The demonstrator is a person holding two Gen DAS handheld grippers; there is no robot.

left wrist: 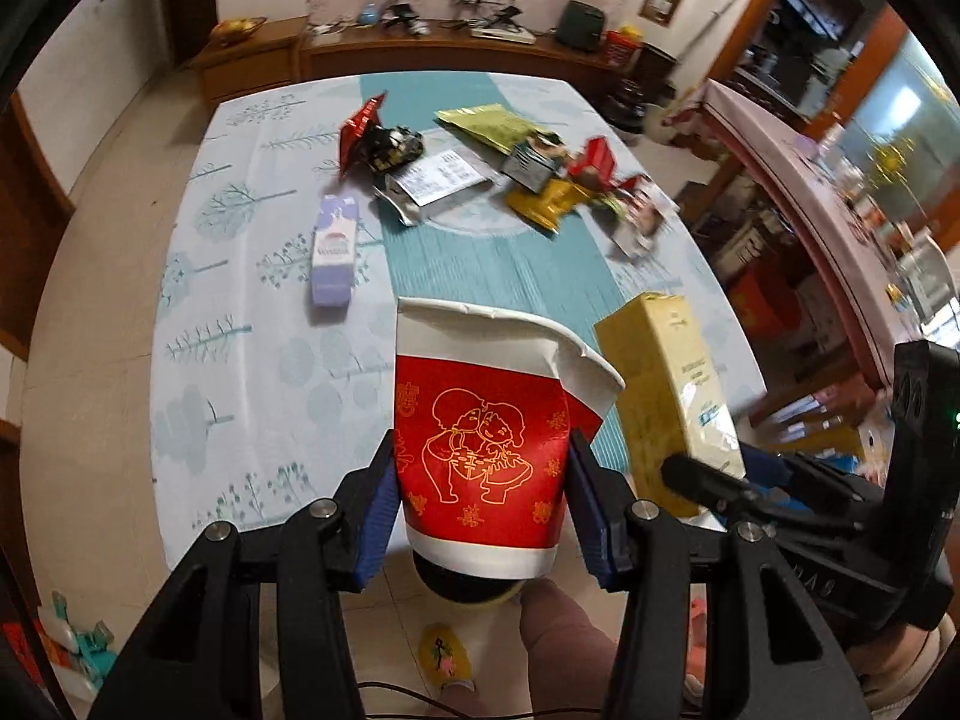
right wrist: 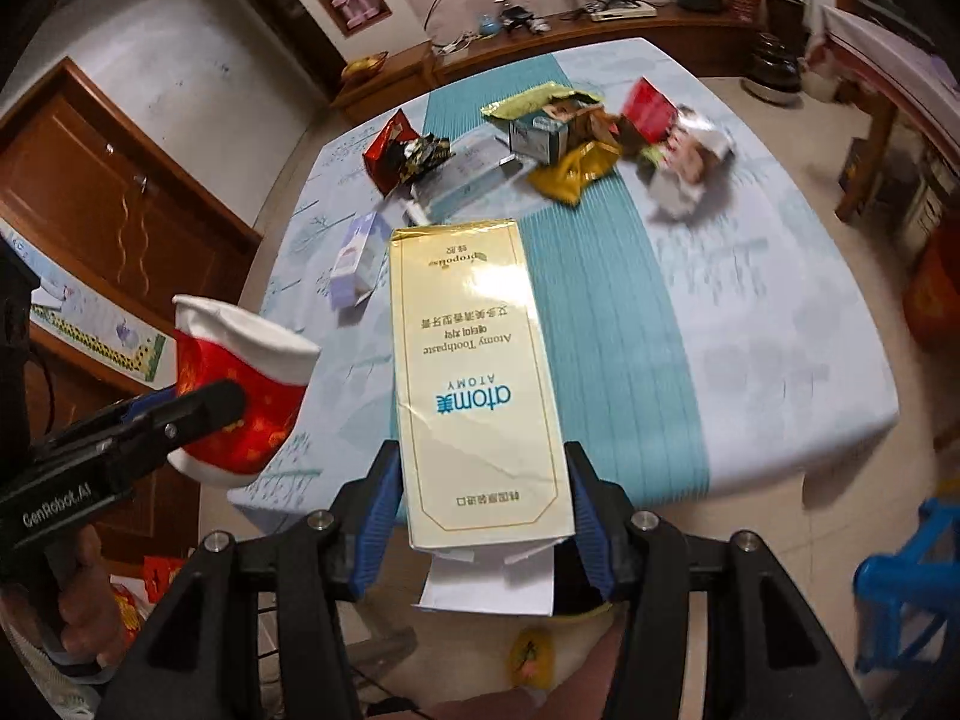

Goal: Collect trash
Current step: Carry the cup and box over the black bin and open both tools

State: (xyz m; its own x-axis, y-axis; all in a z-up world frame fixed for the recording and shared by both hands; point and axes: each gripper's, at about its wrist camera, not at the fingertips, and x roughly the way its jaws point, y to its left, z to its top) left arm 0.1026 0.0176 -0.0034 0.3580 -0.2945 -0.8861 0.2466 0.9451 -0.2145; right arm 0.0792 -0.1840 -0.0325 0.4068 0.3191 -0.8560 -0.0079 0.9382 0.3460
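My left gripper [left wrist: 482,468] is shut on a crumpled red and white paper cup [left wrist: 480,420], held above the near edge of the table; the cup also shows in the right wrist view [right wrist: 240,384]. My right gripper [right wrist: 480,480] is shut on a yellow toothpaste box [right wrist: 474,372], held above the near table edge; the box also shows in the left wrist view [left wrist: 672,384], to the right of the cup. More trash lies on the table: a purple carton [left wrist: 333,252], a red wrapper [left wrist: 360,129], a silver box [left wrist: 432,183], and a pile of wrappers [left wrist: 558,174].
The table [right wrist: 750,312] wears a pale blue cloth with a teal stripe. A wooden sideboard [left wrist: 420,48] stands behind it. A blue plastic stool [right wrist: 906,588] is at the right. A wooden cabinet [right wrist: 108,192] is at the left.
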